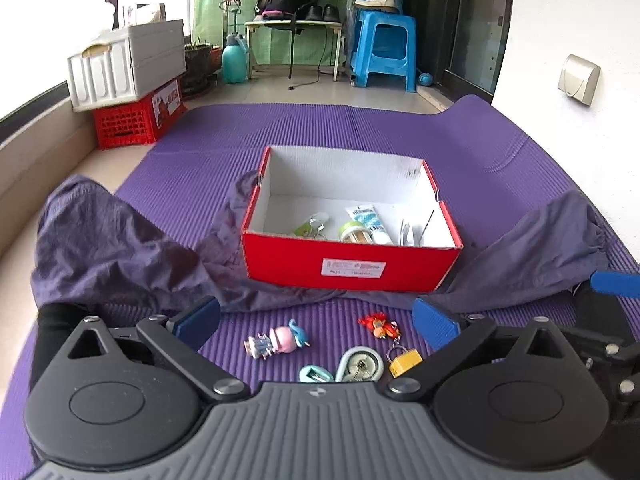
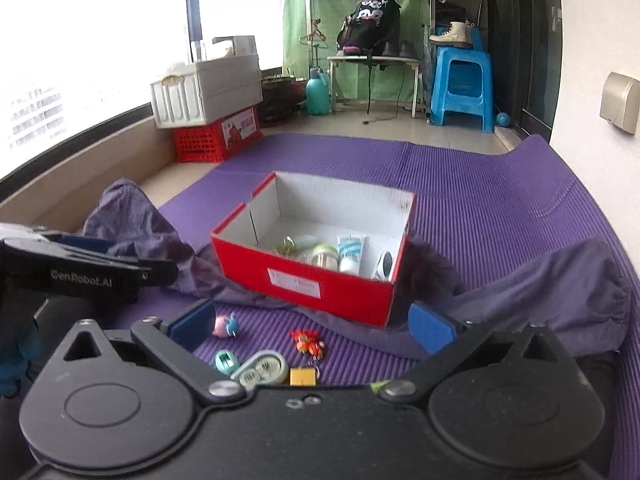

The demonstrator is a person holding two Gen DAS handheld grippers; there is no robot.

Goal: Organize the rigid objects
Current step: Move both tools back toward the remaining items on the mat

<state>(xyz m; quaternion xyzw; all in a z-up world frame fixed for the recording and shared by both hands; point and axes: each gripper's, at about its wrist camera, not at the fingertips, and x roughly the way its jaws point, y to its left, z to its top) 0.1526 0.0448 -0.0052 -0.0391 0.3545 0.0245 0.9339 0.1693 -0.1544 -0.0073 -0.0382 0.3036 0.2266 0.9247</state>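
Trinkets lie scattered on a purple mat (image 1: 400, 140) as we look out along the left gripper (image 1: 318, 322), its blue-padded jaws spread wide with nothing between the pads. Just beyond the fingers we see a pink-and-blue figurine (image 1: 276, 342), a red-orange toy (image 1: 380, 326), a yellow padlock (image 1: 405, 361), a pale oval case (image 1: 360, 364) and a small teal piece (image 1: 316, 374), all resting on the mat near the camera. Farther off stands a red shoebox (image 1: 352, 266), open at the top, sitting partly on a rumpled dark blue cloth (image 1: 120, 248). Inside it we make out a white tube (image 1: 370, 222), a small green-lidded jar (image 1: 352, 232) and a few smaller pieces too small to tell. At the right edge we catch a blue pad of the right gripper (image 1: 616, 284). Far left, a white crate (image 1: 128, 64) sits on a red crate (image 1: 136, 120); at the far end stands a blue stool (image 1: 384, 48).

From the right wrist, we see the right gripper (image 2: 312, 326) likewise released, its jaws wide apart and empty. The same trinkets lie between and just beyond its fingers: the figurine (image 2: 226, 325) near the left pad, the red-orange toy (image 2: 307, 342), the teal piece (image 2: 225, 361), the oval case (image 2: 262, 370) and the padlock (image 2: 303, 376). The shoebox (image 2: 304, 280) stands beyond them, the tube (image 2: 351, 254) and jar (image 2: 324, 254) visible inside. The left gripper (image 2: 88, 272) enters from the left, seen side-on.
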